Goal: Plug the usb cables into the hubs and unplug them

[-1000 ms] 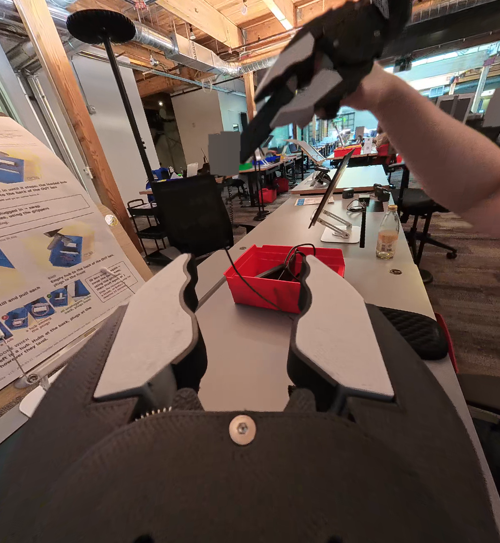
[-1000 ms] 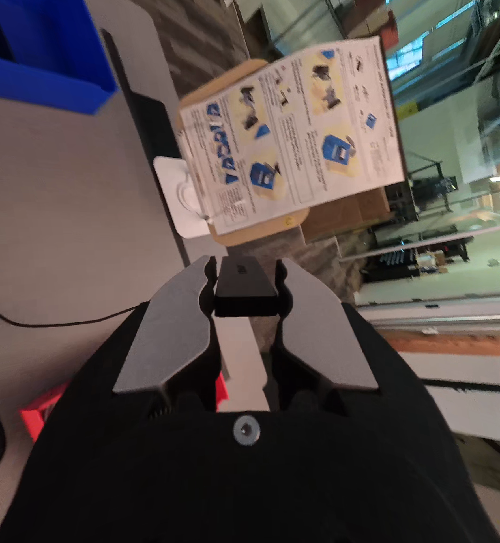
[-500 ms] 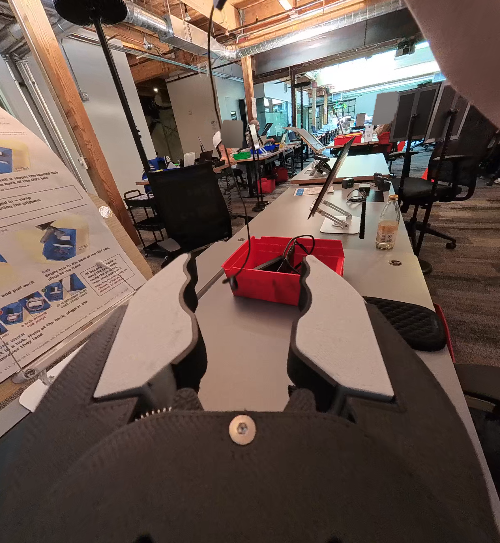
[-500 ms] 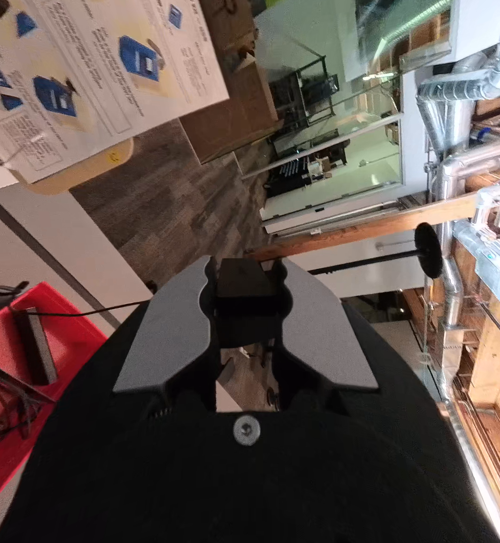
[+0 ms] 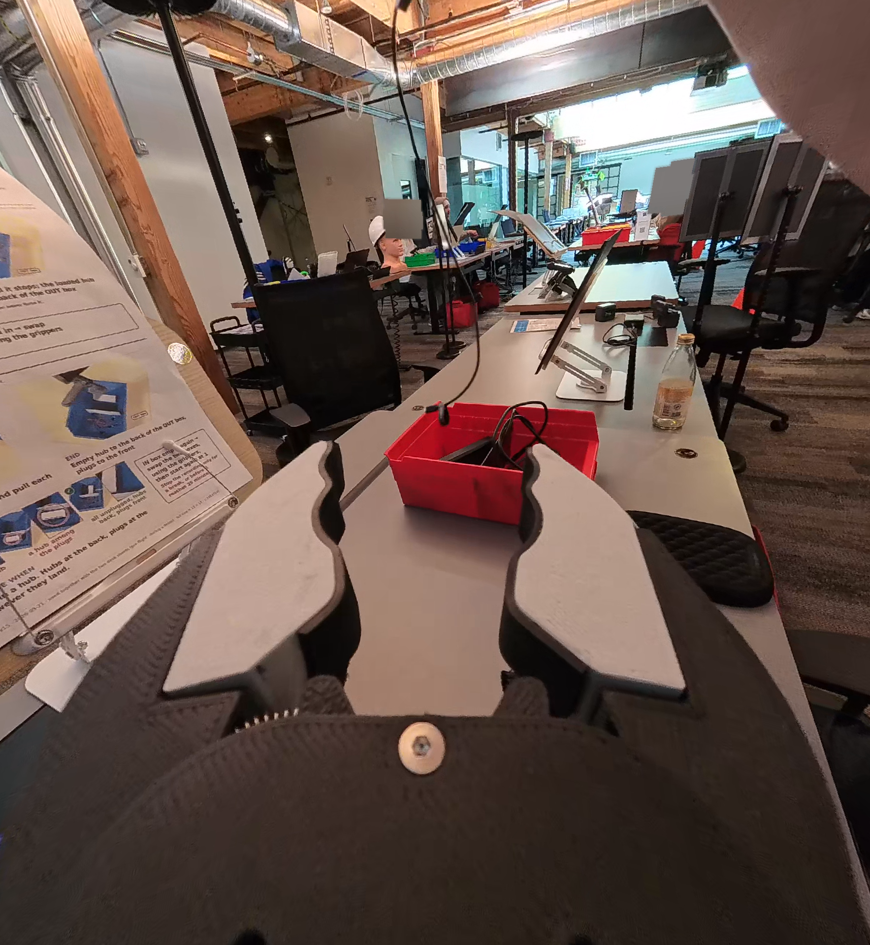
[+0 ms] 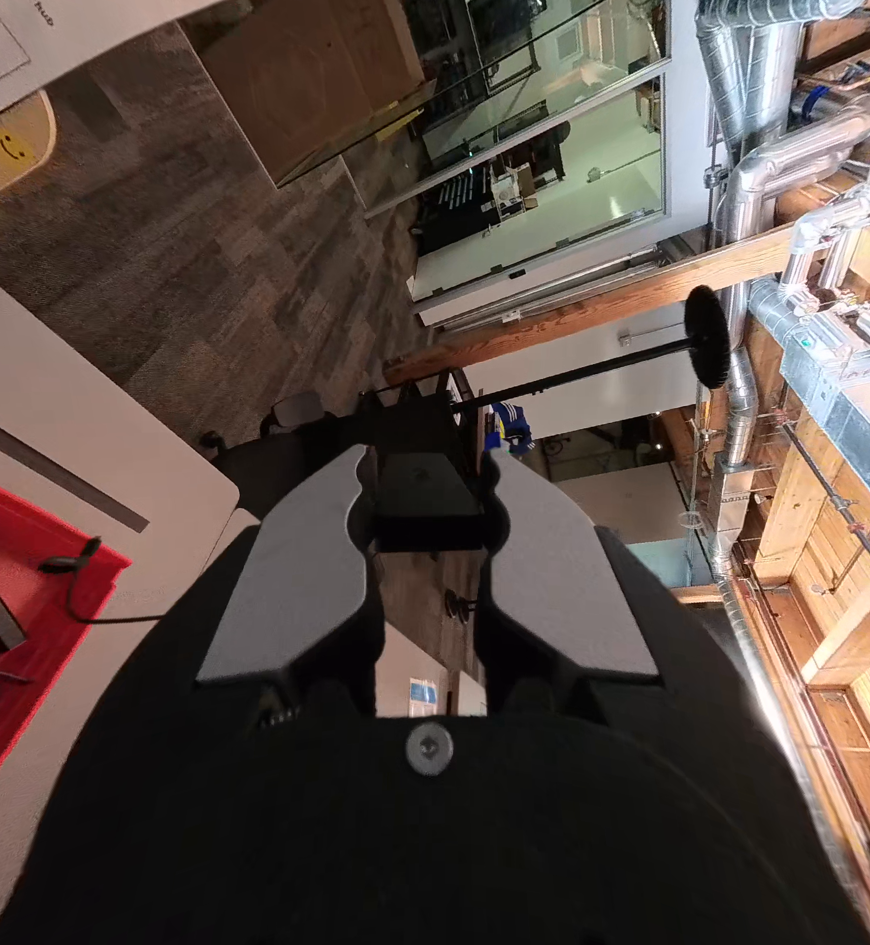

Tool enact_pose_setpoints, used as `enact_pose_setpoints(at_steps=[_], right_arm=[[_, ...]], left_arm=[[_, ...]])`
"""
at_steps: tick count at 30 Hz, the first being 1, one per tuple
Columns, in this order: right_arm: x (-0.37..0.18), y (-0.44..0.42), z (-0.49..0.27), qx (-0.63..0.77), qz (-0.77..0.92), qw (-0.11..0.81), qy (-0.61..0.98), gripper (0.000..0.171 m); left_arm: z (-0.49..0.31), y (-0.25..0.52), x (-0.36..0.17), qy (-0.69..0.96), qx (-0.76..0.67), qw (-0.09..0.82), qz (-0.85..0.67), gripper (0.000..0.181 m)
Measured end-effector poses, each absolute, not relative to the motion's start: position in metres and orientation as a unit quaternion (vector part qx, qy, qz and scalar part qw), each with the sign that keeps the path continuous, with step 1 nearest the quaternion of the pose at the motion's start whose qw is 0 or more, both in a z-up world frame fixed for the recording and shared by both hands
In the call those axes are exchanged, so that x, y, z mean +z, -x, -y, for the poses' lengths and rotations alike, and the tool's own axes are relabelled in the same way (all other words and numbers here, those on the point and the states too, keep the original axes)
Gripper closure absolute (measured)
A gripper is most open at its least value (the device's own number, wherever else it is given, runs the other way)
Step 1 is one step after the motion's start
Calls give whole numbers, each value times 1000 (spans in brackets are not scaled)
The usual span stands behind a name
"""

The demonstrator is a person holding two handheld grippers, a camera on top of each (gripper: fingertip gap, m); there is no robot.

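Observation:
My left gripper [image 5: 430, 478] is open and empty, low over the grey table [image 5: 432, 603], just short of a red bin [image 5: 494, 473]. The bin holds a dark hub and a tangle of black cables [image 5: 517, 427]. My right gripper [image 6: 425, 478] is shut on a black hub [image 6: 425, 506] and is held high and rolled sideways. A thin black cable [image 5: 422, 204] hangs down from above, and its plug end [image 5: 442, 411] dangles at the bin's near left rim. The right wrist view shows the same bin [image 6: 23, 629] and plug end [image 6: 67, 562] at lower left.
An instruction sheet on a stand [image 5: 54, 434] is close on the left. A black mesh pad [image 5: 704, 560] lies at the right table edge. A tilted screen on a stand [image 5: 576, 327] and a glass bottle [image 5: 674, 383] stand beyond the bin. A forearm [image 5: 842, 87] fills the upper right. About 50 cm separates my left fingertips from my right.
The right gripper has risen with the hub and rolled, passing out of the left wrist view. The cable now hangs from it, its plug end down at the bin's rim. The left gripper has barely moved.

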State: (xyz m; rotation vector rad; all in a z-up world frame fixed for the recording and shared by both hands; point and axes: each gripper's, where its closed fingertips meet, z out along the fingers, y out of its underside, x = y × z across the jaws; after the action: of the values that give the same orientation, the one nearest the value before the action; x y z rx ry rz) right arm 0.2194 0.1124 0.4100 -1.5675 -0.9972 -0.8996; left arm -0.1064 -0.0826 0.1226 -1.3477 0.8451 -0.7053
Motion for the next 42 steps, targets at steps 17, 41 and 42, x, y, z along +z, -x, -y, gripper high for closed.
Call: enact_pose_setpoints(at_steps=[17,41,42], right_arm=[[224,-202,-151,-255,503,414,714,132],[102,-178,-84,171,399,443,784,132],[92,-189,-87,186,379,432,797,132]], left_arm=[[79,100,113,602,-312,628,-380,115],[82,86,103,610,-311,609,-401,116],[83,86,104,609,-312,609,-401,116]])
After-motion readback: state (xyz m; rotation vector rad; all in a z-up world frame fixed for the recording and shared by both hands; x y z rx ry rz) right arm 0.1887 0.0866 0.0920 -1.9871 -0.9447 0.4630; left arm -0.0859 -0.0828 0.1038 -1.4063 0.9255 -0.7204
